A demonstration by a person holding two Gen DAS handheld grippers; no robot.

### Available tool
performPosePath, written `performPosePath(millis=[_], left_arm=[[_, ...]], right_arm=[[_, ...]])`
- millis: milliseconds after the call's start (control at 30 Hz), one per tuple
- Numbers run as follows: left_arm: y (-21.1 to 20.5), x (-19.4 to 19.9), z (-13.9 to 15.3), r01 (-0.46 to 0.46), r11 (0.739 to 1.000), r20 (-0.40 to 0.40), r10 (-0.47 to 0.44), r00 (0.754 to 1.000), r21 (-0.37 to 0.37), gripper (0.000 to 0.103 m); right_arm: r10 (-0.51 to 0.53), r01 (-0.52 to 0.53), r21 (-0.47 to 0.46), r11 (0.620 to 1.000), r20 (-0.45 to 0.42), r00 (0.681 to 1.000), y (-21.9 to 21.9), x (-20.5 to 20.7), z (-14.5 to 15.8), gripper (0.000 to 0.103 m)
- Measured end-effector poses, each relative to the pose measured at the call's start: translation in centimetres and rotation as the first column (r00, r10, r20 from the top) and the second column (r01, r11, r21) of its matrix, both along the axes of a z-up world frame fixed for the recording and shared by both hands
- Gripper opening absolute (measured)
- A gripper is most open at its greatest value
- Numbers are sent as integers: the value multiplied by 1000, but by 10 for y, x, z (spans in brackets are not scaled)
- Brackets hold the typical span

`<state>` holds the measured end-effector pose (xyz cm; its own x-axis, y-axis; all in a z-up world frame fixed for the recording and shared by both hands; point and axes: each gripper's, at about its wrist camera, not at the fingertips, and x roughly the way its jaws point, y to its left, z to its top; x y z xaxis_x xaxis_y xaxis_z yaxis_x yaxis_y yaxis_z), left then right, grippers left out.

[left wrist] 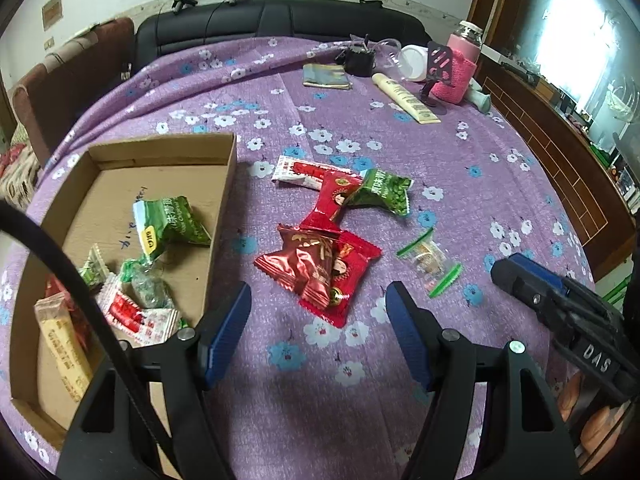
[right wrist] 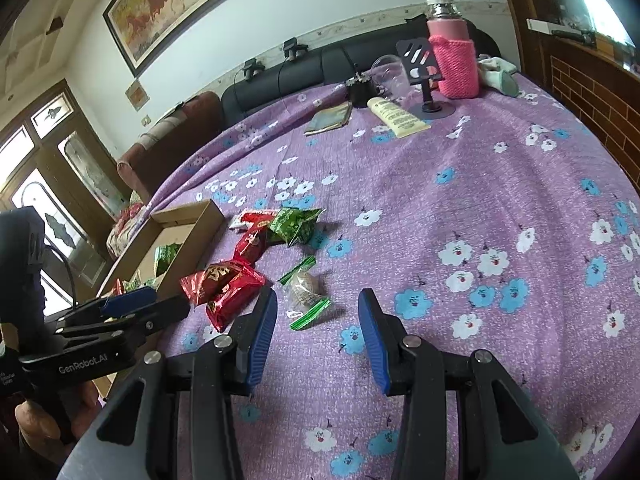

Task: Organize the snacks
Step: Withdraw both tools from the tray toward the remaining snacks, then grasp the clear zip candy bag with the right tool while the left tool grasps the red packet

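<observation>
Above a purple flowered tablecloth [left wrist: 460,184], left gripper [left wrist: 319,300] spread wide and empty, aimed down at a pile of red foil snack packets [left wrist: 320,268] just ahead of the blue fingertips [left wrist: 230,312]. To the left, a shallow cardboard box [left wrist: 230,184] already partly filled with green, red and white packets. Beyond the red pile, a green packet [left wrist: 384,192] and a red-and-white one [left wrist: 304,172]; to the right, a small clear pouch with green ends [left wrist: 430,262]. Right gripper [right wrist: 317,320] parted and empty too, hovering near that same pouch. Likely light, crinkly and slippery, those foil packets, soft enough to buckle under a pinch; best taken across the puffed middle or by a crimped end seam, one at a time, without crushing the contents.
</observation>
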<state>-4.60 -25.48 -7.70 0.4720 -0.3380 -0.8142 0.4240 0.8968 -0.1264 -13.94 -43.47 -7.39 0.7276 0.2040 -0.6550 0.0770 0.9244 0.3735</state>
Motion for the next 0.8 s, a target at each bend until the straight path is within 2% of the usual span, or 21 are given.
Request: performPosePath(millis=[333,533,800], left_arm=[[-6,25,-20,2,1000,-48,-1,999,4,71],[3,37,-22,3,1000,-69,-5,998,-29,70],[3,46,-25,25,999,-42,-24,999,27,70]], right_arm=[[46,-47,-28,999,-46,998,11,24,-11,42],[64,-66,-48,997,-53,997,16,35,-14,42],[90,-101,-120,988,-92,992,28,52,-22,42]])
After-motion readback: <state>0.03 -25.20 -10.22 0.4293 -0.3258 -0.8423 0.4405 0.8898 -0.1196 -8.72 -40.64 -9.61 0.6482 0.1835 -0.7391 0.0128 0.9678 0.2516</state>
